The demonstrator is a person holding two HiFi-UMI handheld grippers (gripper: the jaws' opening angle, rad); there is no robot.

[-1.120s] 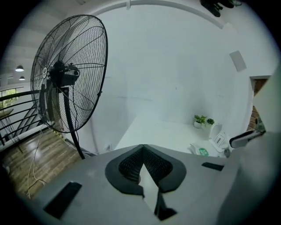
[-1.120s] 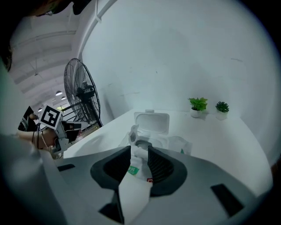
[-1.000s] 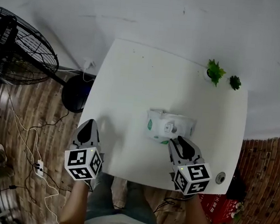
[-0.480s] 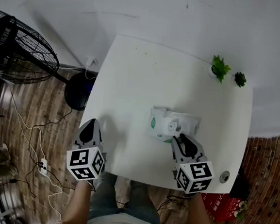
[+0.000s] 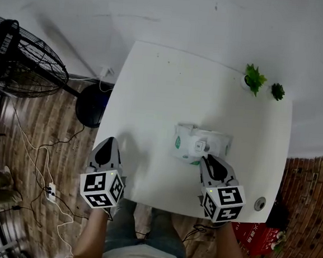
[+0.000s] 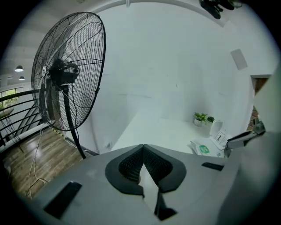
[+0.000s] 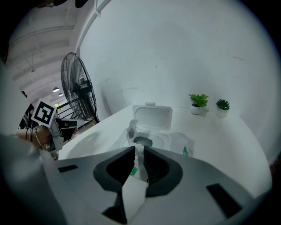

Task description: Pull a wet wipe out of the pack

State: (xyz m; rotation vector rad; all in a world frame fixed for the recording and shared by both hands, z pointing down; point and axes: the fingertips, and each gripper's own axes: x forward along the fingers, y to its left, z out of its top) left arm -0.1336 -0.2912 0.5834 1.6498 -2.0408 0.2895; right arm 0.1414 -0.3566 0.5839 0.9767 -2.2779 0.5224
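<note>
Right gripper (image 7: 139, 150): fingers nearly together, with a thin slit between the tips. Green print on the wet wipe pack (image 7: 178, 143) shows through the slit. Nothing looks pinched, so it reads as released, not grasping.

The pack lies on the white table (image 5: 170, 92), directly ahead of the right fingertips and just beyond them. In the head view the tips sit at the pack's near edge. Touching or just short of it: can't tell.

The pack's flip lid (image 7: 152, 117) stands open and upright on the far side of the opening. A crumpled tuft of wipe (image 7: 131, 130) sticks up out of the opening, just ahead of the right gripper's left finger and a little to its left. It is not between the fingers.

Left gripper (image 6: 143, 147): fingers clenched, tips meeting in a point, nothing between them. It is at the table's near left corner, with the pack well off to the right of its fingers.

Two small potted plants (image 7: 199, 101) sit far beyond the right fingertips, at the table's back edge. A black pedestal fan (image 6: 68, 72) stands on the floor, ahead of the left fingers and to their left.
</note>
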